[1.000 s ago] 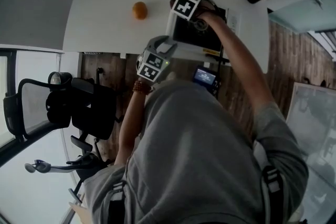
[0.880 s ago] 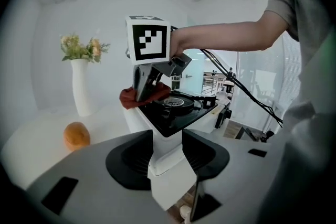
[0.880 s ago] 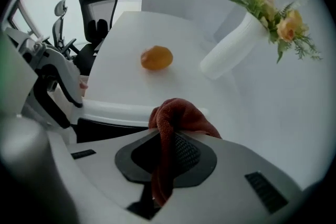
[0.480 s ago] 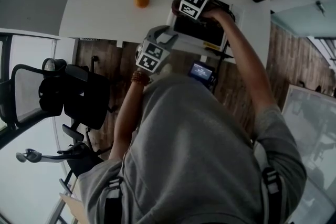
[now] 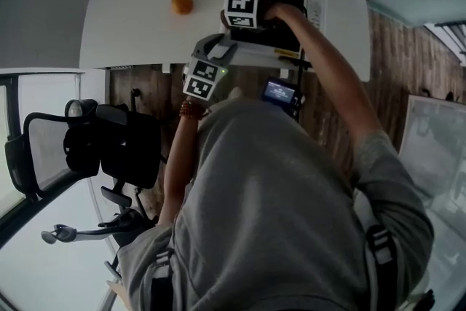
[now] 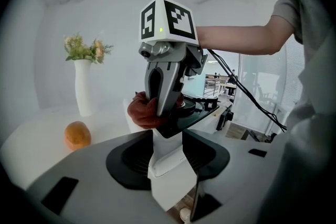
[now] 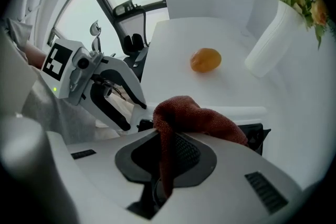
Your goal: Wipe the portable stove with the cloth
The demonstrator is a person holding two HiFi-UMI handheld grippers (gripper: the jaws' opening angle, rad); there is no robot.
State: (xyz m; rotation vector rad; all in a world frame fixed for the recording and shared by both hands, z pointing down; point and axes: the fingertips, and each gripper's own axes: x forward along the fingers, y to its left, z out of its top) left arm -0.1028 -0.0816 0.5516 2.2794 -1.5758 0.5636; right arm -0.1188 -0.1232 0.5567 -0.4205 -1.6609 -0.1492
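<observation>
Your right gripper (image 6: 160,110) points steeply down with its jaws pressed together on the reddish-brown cloth (image 7: 195,117). The bunched cloth sits under the tips on the black top of the portable stove (image 6: 192,112), near the stove's left edge, so a stroke across the top drags the fabric with it.

Your left gripper (image 7: 135,112) stands wide and clasps the stove's near-left corner; the white body fills the gap between its jaws. That hold looks meant to stop the stove sliding, since it sits right at the near edge of the table (image 5: 131,22).

The orange (image 5: 182,2) and vase (image 6: 84,86) stand further back towards the far edge, well apart from the wiping.
</observation>
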